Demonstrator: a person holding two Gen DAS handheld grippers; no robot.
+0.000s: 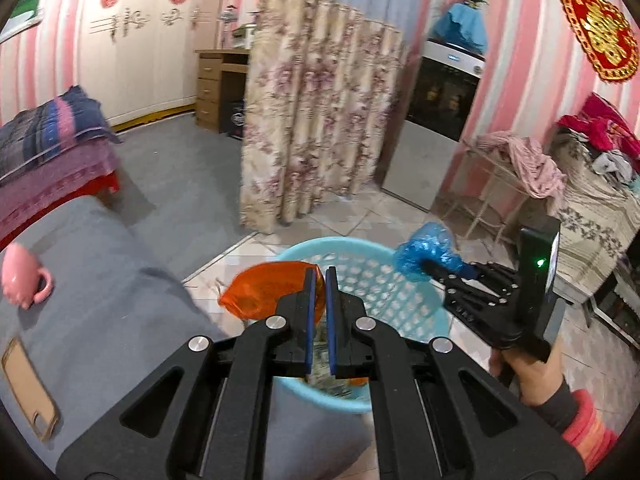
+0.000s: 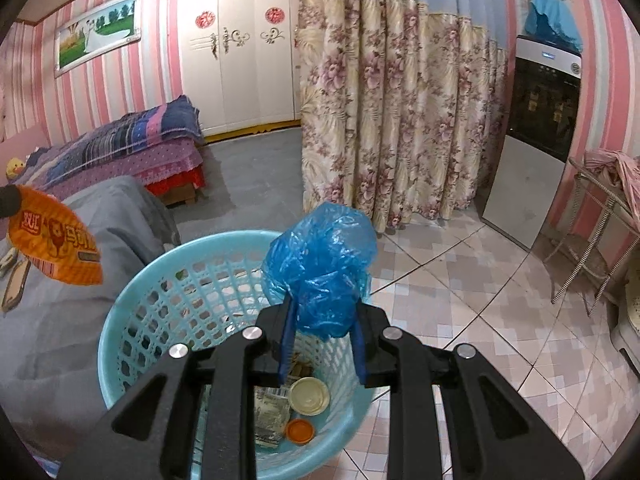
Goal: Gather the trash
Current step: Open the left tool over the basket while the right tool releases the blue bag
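Drop-off step. Left gripper (image 1: pixel 319 280) pinches the orange wrapper (image 1: pixel 268 290); right gripper (image 2: pixel 322 312) clamps the crumpled blue plastic bag (image 2: pixel 324 264). Light blue basket (image 2: pixel 132 300) sits just below both tips, trash already inside. Next, I'd judge: spread jaws over the opening, keeping clear of the rim.

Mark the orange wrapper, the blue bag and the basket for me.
orange wrapper (image 1: pixel 266 290), left wrist view, on its crinkled middle left of the fingers.
blue bag (image 2: pixel 324 264), right wrist view, on the bunched plastic above the fingers.
basket (image 2: pixel 160 276), right wrist view, on its perforated inner wall.
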